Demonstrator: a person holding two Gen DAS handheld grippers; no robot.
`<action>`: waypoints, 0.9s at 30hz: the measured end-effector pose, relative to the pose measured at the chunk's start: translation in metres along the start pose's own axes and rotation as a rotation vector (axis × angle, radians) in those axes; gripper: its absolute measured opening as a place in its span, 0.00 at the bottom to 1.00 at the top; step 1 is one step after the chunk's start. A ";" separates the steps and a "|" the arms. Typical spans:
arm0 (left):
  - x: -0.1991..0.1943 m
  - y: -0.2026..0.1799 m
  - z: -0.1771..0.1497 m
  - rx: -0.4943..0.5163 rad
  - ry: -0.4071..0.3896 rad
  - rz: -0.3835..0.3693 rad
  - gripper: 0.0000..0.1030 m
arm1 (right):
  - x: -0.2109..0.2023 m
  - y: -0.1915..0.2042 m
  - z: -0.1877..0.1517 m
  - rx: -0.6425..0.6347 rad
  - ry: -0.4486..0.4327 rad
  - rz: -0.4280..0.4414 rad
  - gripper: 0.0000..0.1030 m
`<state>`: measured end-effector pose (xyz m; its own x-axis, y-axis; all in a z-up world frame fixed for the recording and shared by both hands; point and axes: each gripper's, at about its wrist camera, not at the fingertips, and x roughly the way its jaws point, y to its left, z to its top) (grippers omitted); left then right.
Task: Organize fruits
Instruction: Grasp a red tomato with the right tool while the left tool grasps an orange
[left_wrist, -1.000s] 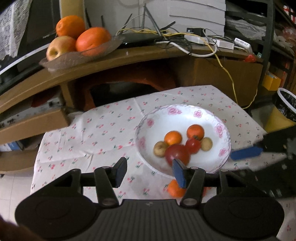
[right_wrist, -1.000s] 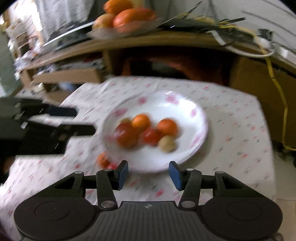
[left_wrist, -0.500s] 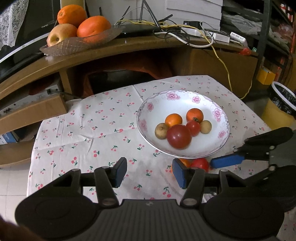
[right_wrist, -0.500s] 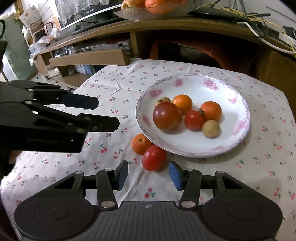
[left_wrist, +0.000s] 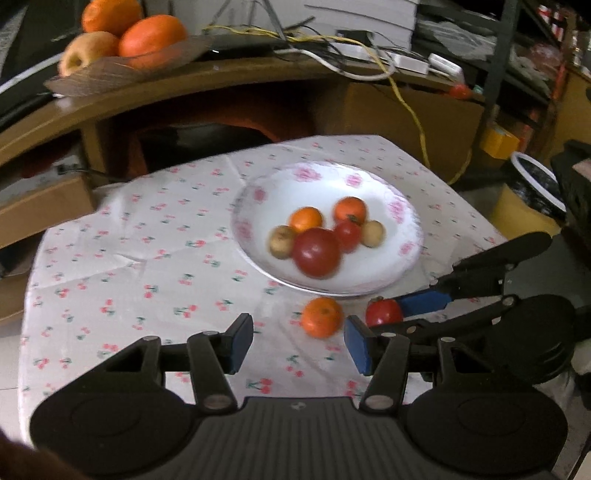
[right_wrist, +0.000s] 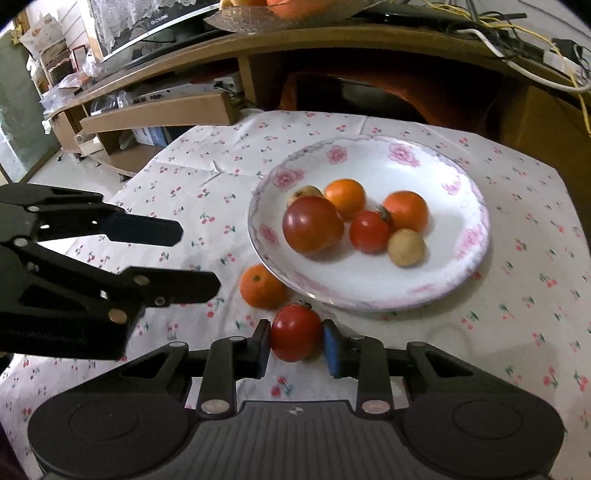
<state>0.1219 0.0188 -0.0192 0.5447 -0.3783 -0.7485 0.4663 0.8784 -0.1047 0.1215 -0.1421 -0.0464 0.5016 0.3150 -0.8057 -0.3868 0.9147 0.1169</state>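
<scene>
Left gripper (right_wrist: 177, 258) left of plate (right_wrist: 369, 299), fingers spread, holding nothing. Loose orange (right_wrist: 262, 280) on cloth touching plate's near-left rim. Red tomato (right_wrist: 296, 332) just below plate rim, right gripper (right_wrist: 295, 349) pads pressed on both its sides. Six fruits inside plate.

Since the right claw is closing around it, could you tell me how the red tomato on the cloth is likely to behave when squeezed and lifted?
The tomato is round and glossy, so it may slip or roll out if the right claw grips off-centre. Its skin looks thin, so a hard squeeze could probably bruise it. It sits close to the orange, which might get nudged and roll.
</scene>
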 end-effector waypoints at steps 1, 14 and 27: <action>0.003 -0.004 0.000 0.005 0.009 -0.008 0.58 | -0.003 -0.002 -0.002 0.002 0.001 -0.005 0.29; 0.049 -0.025 0.001 0.018 0.041 0.066 0.58 | -0.027 -0.033 -0.020 0.068 0.000 -0.027 0.29; 0.043 -0.035 -0.001 0.026 0.040 0.068 0.35 | -0.028 -0.036 -0.023 0.053 0.012 -0.049 0.29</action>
<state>0.1285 -0.0284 -0.0480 0.5480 -0.3056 -0.7787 0.4470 0.8938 -0.0363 0.1042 -0.1899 -0.0416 0.5095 0.2664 -0.8182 -0.3200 0.9413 0.1072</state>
